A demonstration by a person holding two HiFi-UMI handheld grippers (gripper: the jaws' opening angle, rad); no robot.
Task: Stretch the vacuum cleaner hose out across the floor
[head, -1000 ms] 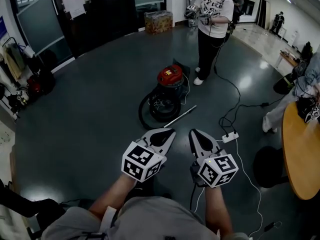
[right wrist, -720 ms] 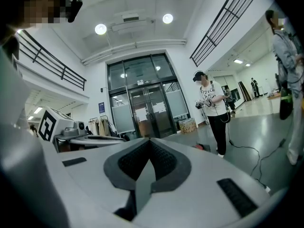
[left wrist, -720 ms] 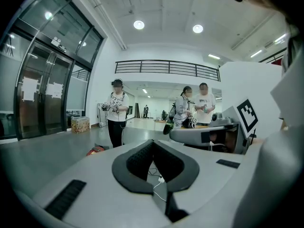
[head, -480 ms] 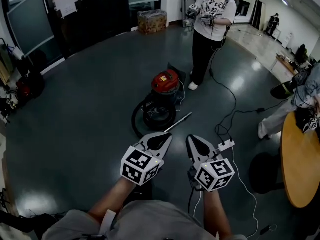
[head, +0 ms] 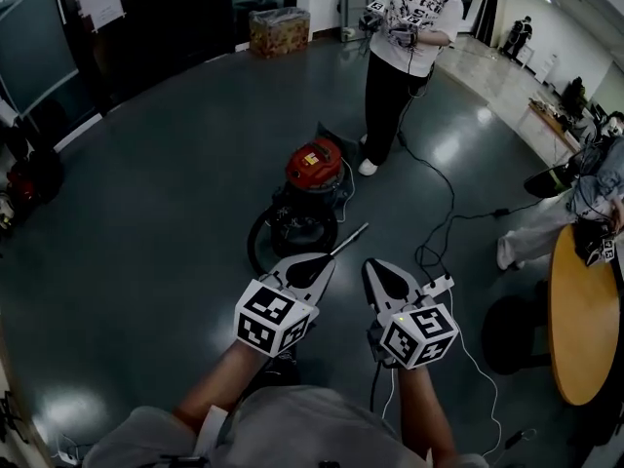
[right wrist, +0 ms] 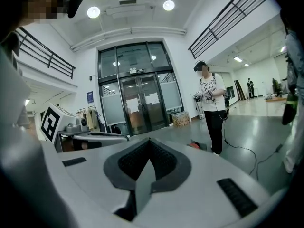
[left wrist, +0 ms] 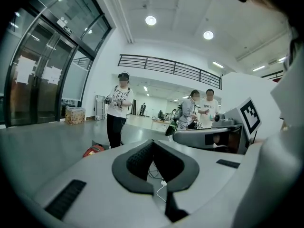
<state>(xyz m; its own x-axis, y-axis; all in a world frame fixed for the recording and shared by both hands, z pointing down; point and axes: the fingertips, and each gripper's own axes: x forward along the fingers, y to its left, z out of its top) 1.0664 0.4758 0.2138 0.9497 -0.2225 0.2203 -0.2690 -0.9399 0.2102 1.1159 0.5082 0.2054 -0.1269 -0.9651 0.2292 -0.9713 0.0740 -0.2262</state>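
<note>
Forearms reach forward side by side at lower centre, left claw and right claw both clenched empty — at mid-frame the black hose lies looped round the red-lidded vacuum on the glossy grey floor.

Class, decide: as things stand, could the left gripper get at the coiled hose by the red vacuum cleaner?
Probably yes: nothing blocks the left gripper from the hose on the floor ahead, though its jaws are shut and would have to open first.
</note>
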